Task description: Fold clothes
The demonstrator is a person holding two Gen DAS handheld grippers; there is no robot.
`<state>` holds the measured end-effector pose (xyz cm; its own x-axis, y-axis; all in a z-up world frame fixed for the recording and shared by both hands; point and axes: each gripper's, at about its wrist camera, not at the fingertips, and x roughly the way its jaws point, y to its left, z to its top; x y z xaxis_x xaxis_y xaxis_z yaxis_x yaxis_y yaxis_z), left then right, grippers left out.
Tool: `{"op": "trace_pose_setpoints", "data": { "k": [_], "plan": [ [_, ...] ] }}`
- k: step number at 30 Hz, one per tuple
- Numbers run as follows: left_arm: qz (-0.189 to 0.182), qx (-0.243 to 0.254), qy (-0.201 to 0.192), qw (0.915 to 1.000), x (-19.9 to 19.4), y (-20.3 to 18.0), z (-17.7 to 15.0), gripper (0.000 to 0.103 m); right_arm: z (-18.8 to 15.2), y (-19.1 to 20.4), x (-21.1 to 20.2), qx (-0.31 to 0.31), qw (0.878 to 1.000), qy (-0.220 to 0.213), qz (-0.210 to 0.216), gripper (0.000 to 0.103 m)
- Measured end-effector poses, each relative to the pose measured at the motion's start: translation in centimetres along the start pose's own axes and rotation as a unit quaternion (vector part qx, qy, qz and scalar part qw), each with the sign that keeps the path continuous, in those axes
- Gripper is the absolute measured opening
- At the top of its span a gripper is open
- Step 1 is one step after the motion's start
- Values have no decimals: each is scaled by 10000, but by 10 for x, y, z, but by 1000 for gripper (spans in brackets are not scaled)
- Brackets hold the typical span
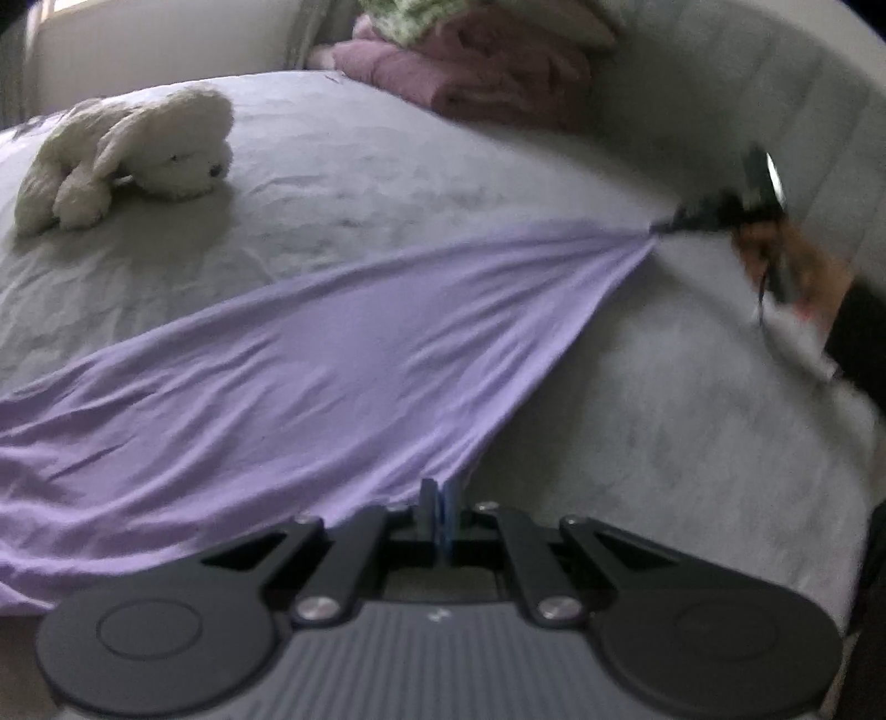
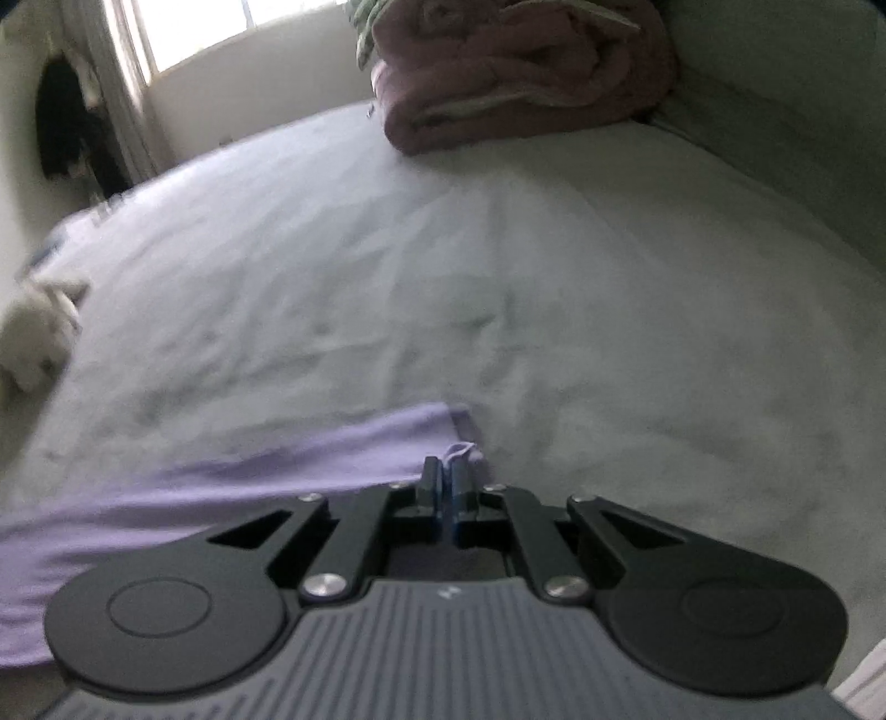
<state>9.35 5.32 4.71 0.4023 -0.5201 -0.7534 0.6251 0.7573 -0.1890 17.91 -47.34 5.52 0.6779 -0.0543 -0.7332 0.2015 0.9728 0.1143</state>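
Note:
A lilac garment (image 1: 288, 365) lies stretched across the grey bed sheet (image 1: 360, 166). My left gripper (image 1: 439, 490) is shut on its near edge. Farther right in the left wrist view, my right gripper (image 1: 662, 226) pinches another corner of the cloth, which fans out taut from that point; a person's hand (image 1: 797, 271) holds the tool. In the right wrist view my right gripper (image 2: 446, 471) is shut on a bunched bit of the lilac garment (image 2: 221, 498), which trails off to the left.
A white plush dog (image 1: 127, 160) lies on the bed at the far left. A pile of pink blankets (image 1: 470, 72) sits at the head of the bed against the padded wall (image 1: 775, 111). A window (image 2: 232, 27) is beyond the bed.

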Motion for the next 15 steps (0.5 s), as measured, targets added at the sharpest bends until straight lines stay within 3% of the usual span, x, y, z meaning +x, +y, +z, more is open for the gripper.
{"op": "trace_pose_setpoints", "data": {
  "k": [5, 9, 12, 13, 15],
  "plan": [
    [138, 278, 184, 9994, 9, -9, -3, 2, -15, 4, 13, -190, 9997, 65, -160, 3],
    [75, 191, 113, 9997, 4, -4, -2, 4, -16, 8, 6, -355, 9992, -103, -150, 3],
    [-35, 106, 80, 9999, 1, -1, -1, 25, -16, 9, 8, -527, 9981, -117, -297, 3],
    [-29, 71, 74, 9999, 1, 0, -1, 37, -16, 10, 7, -561, 9977, -157, -334, 3],
    [-18, 2, 61, 10000, 0, 3, -1, 41, -17, 10, 5, -624, 9969, -245, -405, 3]
  ]
}}
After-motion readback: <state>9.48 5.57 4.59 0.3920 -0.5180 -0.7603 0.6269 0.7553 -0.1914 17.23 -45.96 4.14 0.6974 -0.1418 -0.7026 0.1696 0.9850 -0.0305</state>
